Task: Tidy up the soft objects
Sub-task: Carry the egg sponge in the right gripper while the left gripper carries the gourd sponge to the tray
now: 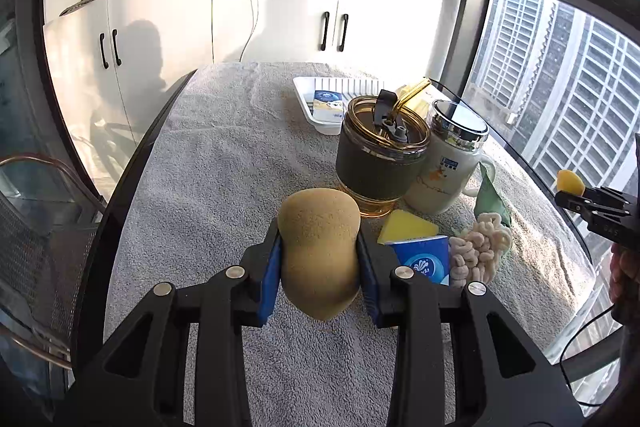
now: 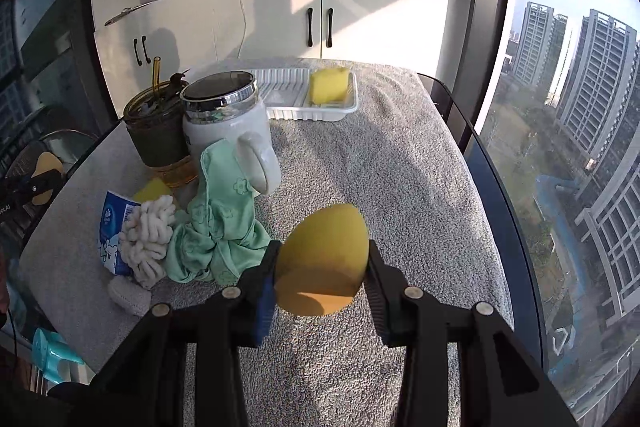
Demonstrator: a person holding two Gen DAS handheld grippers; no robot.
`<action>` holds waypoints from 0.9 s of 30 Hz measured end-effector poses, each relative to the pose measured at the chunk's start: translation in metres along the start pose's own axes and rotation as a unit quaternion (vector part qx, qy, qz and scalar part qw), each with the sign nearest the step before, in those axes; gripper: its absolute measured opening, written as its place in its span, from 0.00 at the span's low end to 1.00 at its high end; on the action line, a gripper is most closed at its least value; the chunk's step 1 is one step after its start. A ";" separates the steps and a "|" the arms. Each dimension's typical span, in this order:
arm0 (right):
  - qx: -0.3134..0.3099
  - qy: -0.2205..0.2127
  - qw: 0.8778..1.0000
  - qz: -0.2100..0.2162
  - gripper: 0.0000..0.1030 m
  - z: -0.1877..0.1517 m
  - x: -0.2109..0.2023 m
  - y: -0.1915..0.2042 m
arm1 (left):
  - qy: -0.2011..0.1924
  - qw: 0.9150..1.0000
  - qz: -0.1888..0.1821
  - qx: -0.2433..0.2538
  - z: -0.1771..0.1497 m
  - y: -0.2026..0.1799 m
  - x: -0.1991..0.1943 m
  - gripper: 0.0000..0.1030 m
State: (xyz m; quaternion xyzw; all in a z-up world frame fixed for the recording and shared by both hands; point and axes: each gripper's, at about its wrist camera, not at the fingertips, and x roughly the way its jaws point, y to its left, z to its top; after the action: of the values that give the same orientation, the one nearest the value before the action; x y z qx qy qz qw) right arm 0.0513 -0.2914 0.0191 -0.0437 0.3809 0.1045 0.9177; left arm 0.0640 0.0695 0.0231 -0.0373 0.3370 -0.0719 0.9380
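My left gripper (image 1: 319, 259) is shut on a tan egg-shaped sponge (image 1: 319, 247), held above the grey towel. My right gripper (image 2: 322, 267) is shut on a yellow egg-shaped sponge (image 2: 324, 259); it also shows at the right edge of the left wrist view (image 1: 570, 182). A white tray (image 1: 308, 107) at the far end holds a blue tissue pack (image 1: 329, 103); in the right wrist view the tray (image 2: 280, 113) holds a yellow sponge (image 2: 329, 85). Near me lie a yellow sponge (image 1: 406, 225), a blue tissue pack (image 1: 426, 259), a cream chenille cloth (image 1: 480, 247) and a green cloth (image 2: 218, 227).
A dark tumbler with a straw (image 1: 380, 155) and a white mug with a chrome lid (image 1: 448, 163) stand mid-table beside the soft things. A small grey pad (image 2: 128, 293) lies near the front edge. White cabinets (image 1: 160, 27) stand behind; a window (image 2: 568, 107) is on the right.
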 end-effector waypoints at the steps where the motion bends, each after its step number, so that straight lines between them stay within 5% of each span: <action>1: -0.002 -0.008 1.000 -0.003 0.41 0.010 -0.003 -0.008 | -0.008 1.000 0.000 0.003 0.011 0.003 0.000 0.31; 11: -0.059 -0.073 0.995 -0.033 0.41 0.121 -0.012 -0.039 | -0.056 0.995 0.004 0.077 0.135 0.010 0.032 0.31; 20: -0.095 -0.047 0.994 0.000 0.41 0.211 0.045 -0.041 | -0.017 0.996 -0.019 0.089 0.220 0.018 0.126 0.31; 27: -0.120 -0.007 0.991 0.050 0.42 0.244 0.113 -0.030 | 0.042 0.993 -0.046 0.101 0.235 0.010 0.214 0.31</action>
State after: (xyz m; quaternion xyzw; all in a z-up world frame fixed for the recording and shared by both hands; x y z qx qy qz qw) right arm 0.3041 -0.2635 0.1111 -0.1341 0.3604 0.1955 0.9021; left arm 0.3782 0.0496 0.0686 0.0456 0.3648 -0.1504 0.9177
